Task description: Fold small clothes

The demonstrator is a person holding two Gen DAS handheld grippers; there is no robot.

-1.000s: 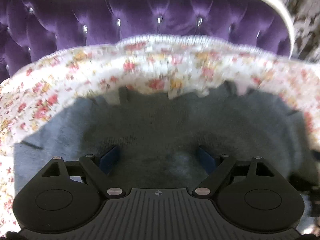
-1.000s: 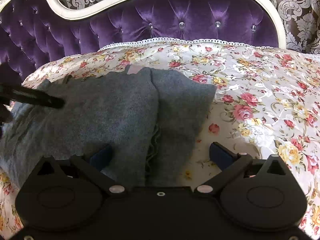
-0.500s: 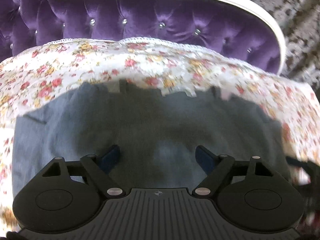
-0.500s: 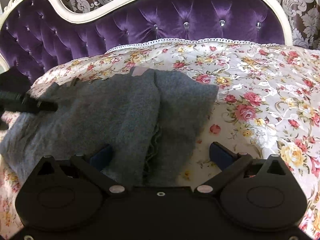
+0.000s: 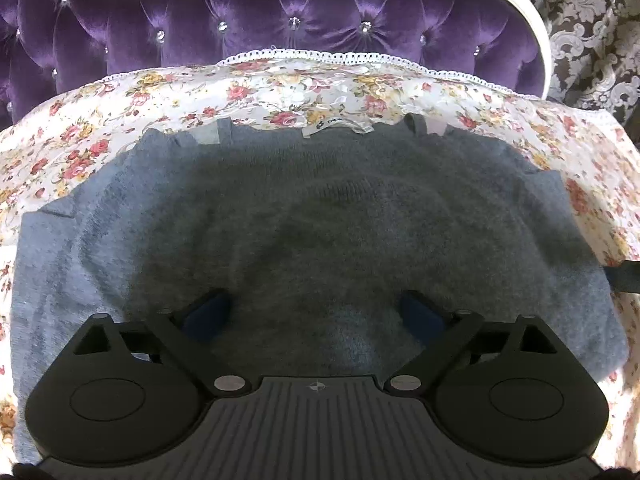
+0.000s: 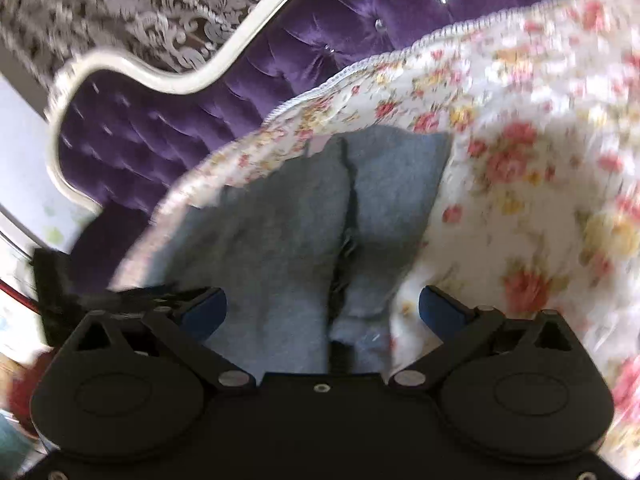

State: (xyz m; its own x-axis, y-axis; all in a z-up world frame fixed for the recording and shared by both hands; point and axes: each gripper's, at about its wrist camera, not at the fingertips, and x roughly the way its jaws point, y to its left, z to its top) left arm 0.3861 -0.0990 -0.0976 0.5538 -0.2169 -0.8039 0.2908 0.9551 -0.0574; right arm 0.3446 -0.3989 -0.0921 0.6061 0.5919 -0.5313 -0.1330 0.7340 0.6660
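Grey knit sweater (image 5: 320, 220) lies folded on the floral bedspread (image 5: 280, 92), collar toward the purple headboard (image 5: 280, 20) edge. Left tool (image 5: 316, 312) hovers above it, spread wide and empty; right tool (image 6: 322, 308) likewise gapes wide over the sweater's fold.

Your left wrist camera is looking forward and down along its own fingers (image 5: 208, 314), sitting close over the grey knit garment (image 5: 320, 224). The knit is filling the space between and beyond the fingertips; past it, the floral bedspread (image 5: 280, 96), then the purple tufted headboard (image 5: 280, 12), are facing you squarely.

Your right wrist camera is rolling to one side, so the headboard (image 6: 224, 112) is running diagonally beyond the fingers (image 6: 440, 308), and the view is smearing. It is also sitting close, with the garment's (image 6: 280, 232) edge lying between the fingertips and the bedspread (image 6: 540, 160) beyond the right finger.

Both views are sharing garment, bedspread and headboard.
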